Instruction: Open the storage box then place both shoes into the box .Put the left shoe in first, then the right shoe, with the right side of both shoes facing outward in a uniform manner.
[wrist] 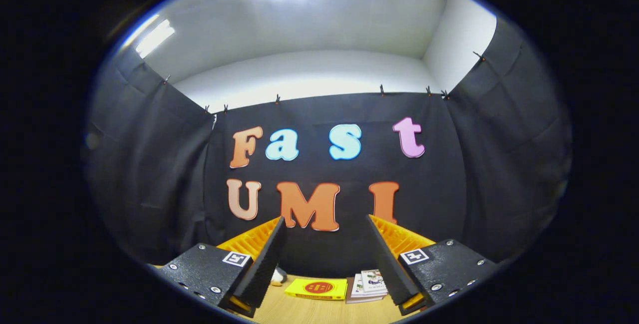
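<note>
Left finger [264, 259] raised, nothing against it. Just past its base, a small white thing [277, 277], too hidden to name. Gripper [325, 220] spread wide, holding nothing, aimed high at the booth wall. Between the fingers, low on the wooden table [299, 309]: yellow packet [316, 289], then a stack of booklets [368, 285] beside it. Right finger [389, 264] likewise bare.
</note>
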### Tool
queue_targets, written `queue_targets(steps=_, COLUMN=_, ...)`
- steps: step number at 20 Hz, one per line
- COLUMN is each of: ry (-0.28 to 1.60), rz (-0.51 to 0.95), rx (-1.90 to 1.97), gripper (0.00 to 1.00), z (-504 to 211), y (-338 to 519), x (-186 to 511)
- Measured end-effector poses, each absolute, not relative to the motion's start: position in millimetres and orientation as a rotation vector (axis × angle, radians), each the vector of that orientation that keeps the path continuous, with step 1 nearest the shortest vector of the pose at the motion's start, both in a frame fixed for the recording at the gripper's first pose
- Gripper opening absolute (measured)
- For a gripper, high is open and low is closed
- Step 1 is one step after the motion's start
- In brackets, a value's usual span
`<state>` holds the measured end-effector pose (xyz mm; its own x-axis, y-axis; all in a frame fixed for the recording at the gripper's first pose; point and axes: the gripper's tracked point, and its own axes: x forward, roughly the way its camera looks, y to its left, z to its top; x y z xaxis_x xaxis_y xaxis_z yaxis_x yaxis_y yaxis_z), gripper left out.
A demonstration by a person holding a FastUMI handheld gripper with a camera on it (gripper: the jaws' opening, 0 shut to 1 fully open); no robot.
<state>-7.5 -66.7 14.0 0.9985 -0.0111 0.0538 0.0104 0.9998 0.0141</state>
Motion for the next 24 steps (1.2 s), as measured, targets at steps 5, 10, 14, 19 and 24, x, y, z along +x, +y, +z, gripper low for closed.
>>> queue_targets(steps=5, ry=-0.098, rz=-0.035, rx=0.044, gripper=0.95, z=26.5, y=-73.0, x=-14.1)
queue_targets(steps=10, ry=-0.114, rz=-0.056, rx=0.009, gripper=0.95, z=31.1, y=-76.0, x=-14.7)
queue_targets(steps=14, ry=-0.112, rz=-0.058, rx=0.029, gripper=0.95, z=30.0, y=-76.3, x=-15.0)
queue_targets(steps=19, ry=-0.097, rz=-0.043, rx=0.019, gripper=0.95, z=24.2, y=-72.9, x=-7.3)
queue_targets(steps=24, ry=-0.062, rz=-0.036, rx=0.02, gripper=0.95, z=12.7, y=-62.5, x=-7.5)
